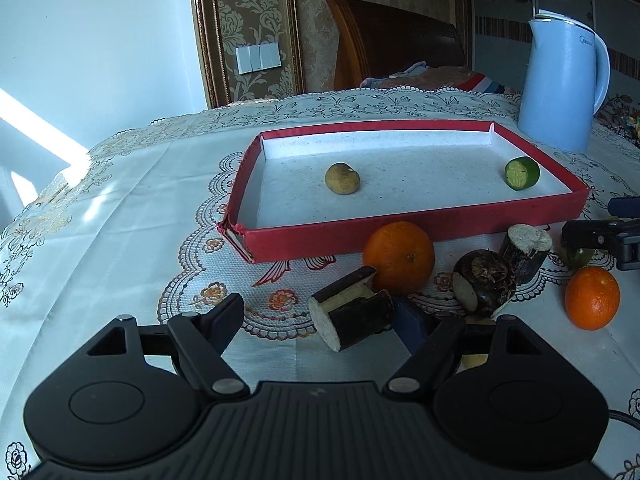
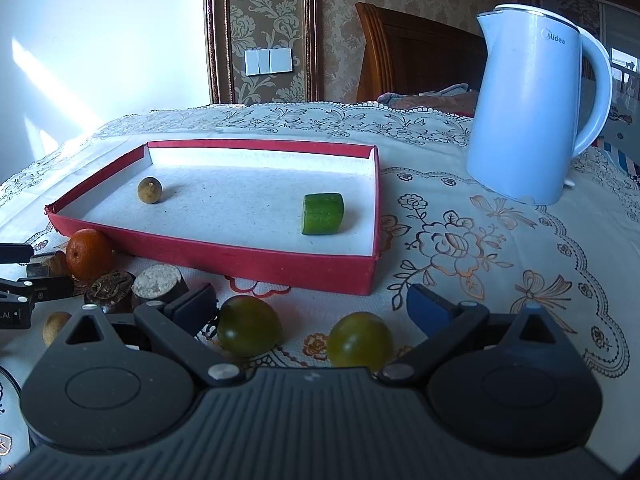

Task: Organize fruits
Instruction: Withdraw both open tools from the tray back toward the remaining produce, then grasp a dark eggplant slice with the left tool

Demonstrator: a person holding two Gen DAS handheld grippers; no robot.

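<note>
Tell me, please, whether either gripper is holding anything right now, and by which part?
Nothing is held. The left gripper stands open around a dark cut stalk piece without pressing it; the right gripper is open over two green fruits.

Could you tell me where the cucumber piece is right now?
The cucumber piece lies inside the red tray, near its right end in both views, well apart from the small brown fruit at the left.

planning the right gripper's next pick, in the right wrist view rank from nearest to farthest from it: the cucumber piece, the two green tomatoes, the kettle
1. The two green tomatoes, on the cloth just ahead of the right gripper, one toward each finger; too close to call between them.
2. The cucumber piece, inside the red tray, right part.
3. The kettle, beyond the tray, far right.
</note>
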